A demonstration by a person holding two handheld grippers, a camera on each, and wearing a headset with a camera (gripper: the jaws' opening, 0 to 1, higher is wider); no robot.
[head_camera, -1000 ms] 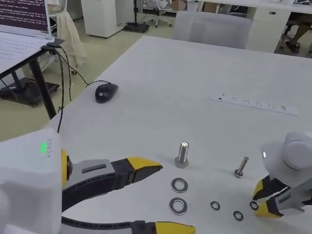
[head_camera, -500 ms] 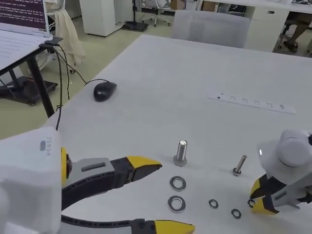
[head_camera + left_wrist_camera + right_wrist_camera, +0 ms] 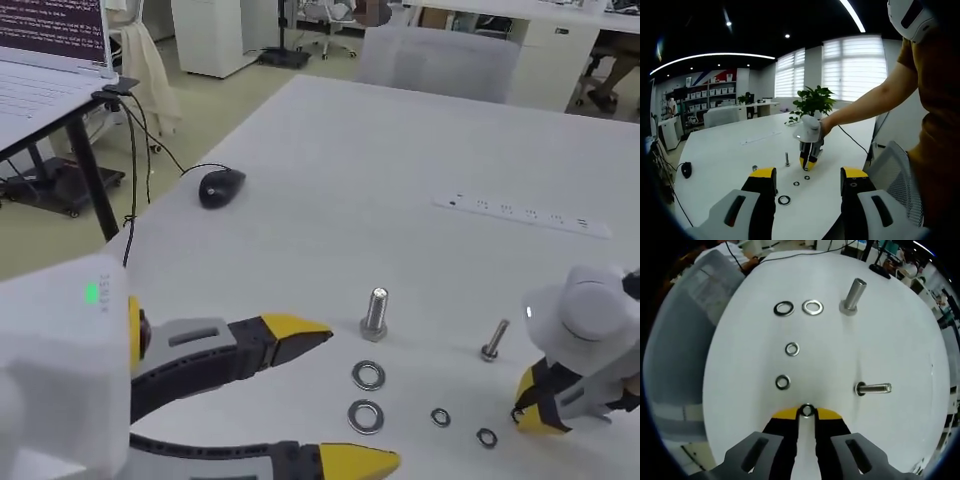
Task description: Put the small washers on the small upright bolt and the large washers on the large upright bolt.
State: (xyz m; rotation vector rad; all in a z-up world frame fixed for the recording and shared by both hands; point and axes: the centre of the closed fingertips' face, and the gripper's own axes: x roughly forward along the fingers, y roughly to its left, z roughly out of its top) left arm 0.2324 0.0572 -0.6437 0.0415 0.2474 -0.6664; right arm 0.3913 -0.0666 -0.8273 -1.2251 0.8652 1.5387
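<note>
Right gripper view: small washer (image 3: 808,410) pinched in right hand-held gripper (image 3: 807,413).

An office: desks, swivel chair (image 3: 435,60), laptop (image 3: 45,55), blinds (image 3: 852,62)

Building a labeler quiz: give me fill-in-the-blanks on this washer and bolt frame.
1. ___ large washers lie flat on the table near the large bolt.
2. The left gripper has its jaws ___.
3. The right gripper grips a ___ washer.
4. The small bolt carries ___ washers.
Missing words: two; open; small; no.
</note>
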